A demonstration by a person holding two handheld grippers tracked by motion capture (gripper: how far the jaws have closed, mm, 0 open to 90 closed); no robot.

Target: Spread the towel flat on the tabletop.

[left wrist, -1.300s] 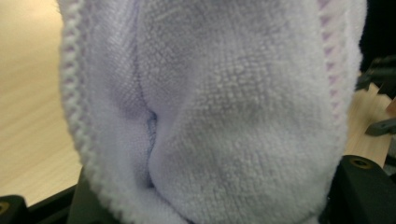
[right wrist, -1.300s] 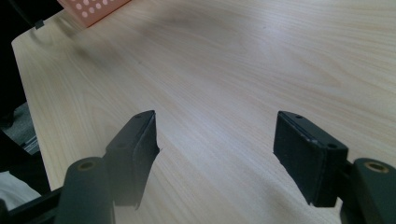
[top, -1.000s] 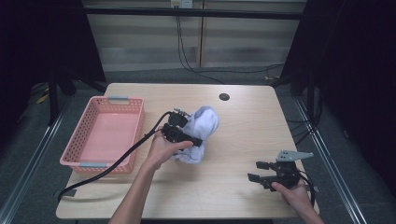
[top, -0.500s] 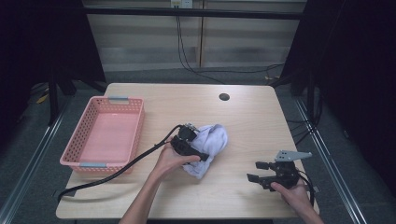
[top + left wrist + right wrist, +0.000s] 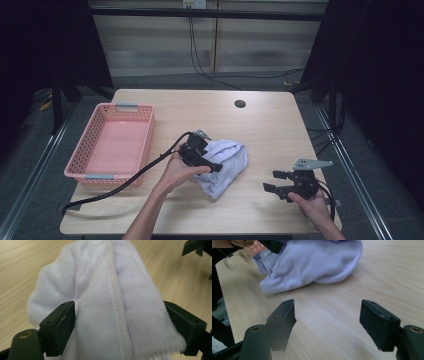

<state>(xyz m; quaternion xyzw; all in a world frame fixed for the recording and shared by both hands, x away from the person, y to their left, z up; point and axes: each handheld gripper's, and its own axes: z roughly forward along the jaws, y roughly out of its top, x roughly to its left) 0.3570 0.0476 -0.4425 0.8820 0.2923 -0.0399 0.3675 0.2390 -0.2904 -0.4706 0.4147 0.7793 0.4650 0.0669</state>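
Your left gripper covers the near left part of the white cloth; whether its pads press the cloth stays unclear.

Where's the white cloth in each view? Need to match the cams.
High view: white cloth at table centre, right of the pink basket, under the left gripper.
Left gripper view: cloth bunched between the wide-open jaws.
Right gripper view: cloth at top, beyond the open right gripper.
Shared landmark: the wooden table.
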